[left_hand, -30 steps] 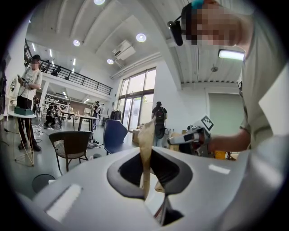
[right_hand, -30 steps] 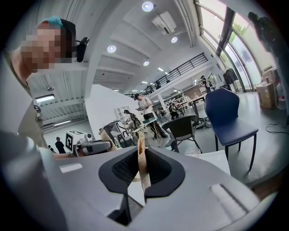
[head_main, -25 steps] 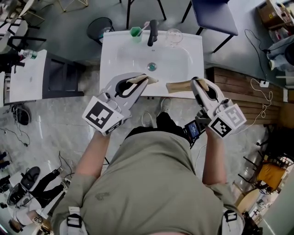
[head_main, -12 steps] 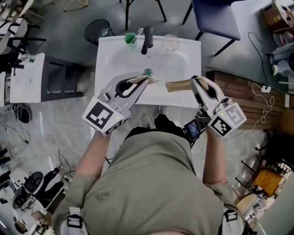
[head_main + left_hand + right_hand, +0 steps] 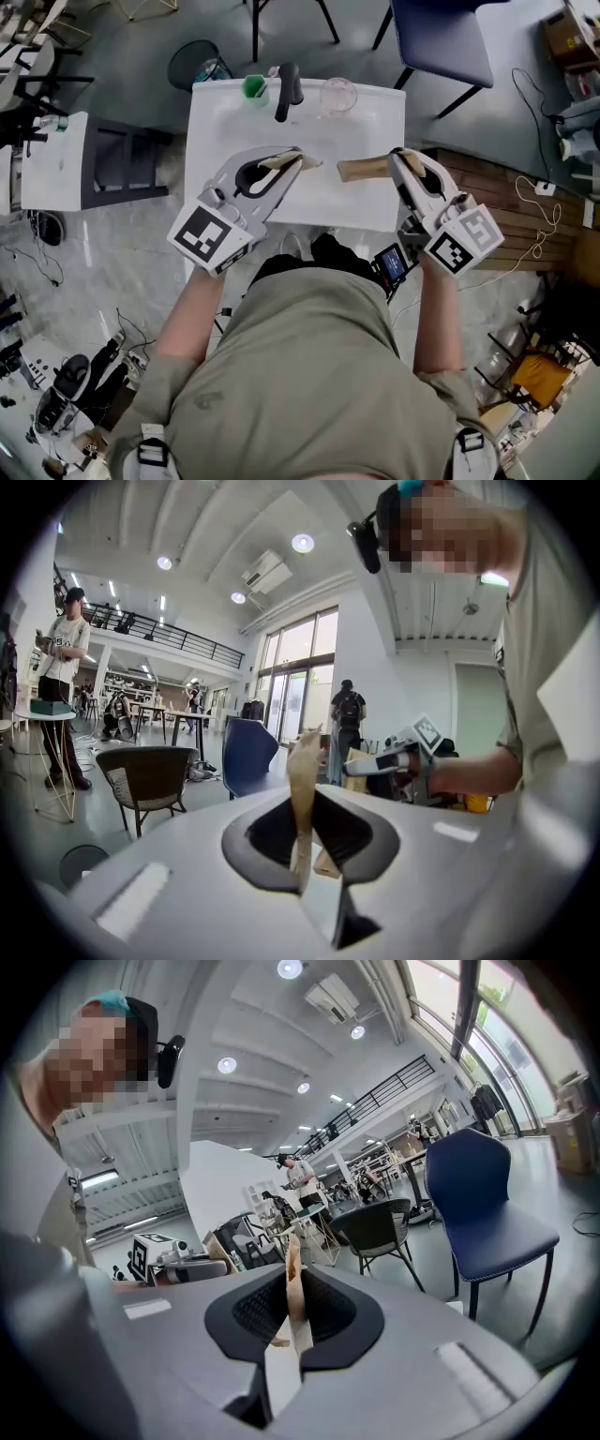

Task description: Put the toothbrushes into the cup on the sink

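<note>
I'm squeezing the left gripper [image 5: 298, 157] tight on the left toothbrush [image 5: 311, 163] and the right gripper [image 5: 394, 161] on the right toothbrush [image 5: 361, 170], their tan ends poking past my fingers [image 5: 279, 180] toward each other, both looking light, thin and slip-prone, so I'm pinching their flat sides, with the green cup [image 5: 254, 87] waiting well ahead.

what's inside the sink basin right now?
Only bare white surface shows in the sink below the faucet. The left gripper and right gripper, both shut, cover its near part, so anything under them is hidden.
</note>
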`<state>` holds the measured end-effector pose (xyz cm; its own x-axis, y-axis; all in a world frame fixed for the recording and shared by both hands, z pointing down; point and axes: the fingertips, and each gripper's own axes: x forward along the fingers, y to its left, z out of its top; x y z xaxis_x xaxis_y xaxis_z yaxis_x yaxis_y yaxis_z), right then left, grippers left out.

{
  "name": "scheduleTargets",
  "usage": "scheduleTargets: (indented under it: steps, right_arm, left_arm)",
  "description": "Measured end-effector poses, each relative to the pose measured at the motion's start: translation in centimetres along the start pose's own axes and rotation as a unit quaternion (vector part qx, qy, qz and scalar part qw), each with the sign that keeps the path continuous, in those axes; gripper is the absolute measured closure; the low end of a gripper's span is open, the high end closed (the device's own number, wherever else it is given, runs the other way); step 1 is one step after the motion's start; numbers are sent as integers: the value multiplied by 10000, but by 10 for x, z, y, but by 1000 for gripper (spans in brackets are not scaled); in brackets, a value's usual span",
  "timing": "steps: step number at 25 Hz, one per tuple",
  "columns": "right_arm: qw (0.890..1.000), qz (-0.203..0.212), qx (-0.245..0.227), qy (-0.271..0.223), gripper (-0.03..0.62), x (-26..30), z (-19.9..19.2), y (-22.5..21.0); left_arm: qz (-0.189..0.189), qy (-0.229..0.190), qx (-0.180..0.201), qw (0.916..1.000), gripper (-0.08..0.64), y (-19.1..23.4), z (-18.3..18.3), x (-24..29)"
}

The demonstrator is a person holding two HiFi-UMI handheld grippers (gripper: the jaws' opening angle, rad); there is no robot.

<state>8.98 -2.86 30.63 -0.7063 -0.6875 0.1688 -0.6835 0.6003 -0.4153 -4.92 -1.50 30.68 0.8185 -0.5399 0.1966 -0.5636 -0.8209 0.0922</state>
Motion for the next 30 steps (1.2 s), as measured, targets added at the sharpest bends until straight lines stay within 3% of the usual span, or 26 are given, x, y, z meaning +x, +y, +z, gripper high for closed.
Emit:
scheduleTargets:
  steps: [10, 21, 30]
  right_arm:
    - [9998, 161, 75, 80, 557, 9, 11, -52]
    - [9993, 372, 30, 14, 557, 18, 24, -67]
    - [9995, 310, -20, -28, 557, 24, 28, -72]
  left_arm:
    - [194, 123, -42, 9997, 525, 10, 1, 47]
    - [371, 222, 6, 9991, 525, 7, 1, 62]
    - [423, 239, 49, 9988, 525, 12, 1, 65]
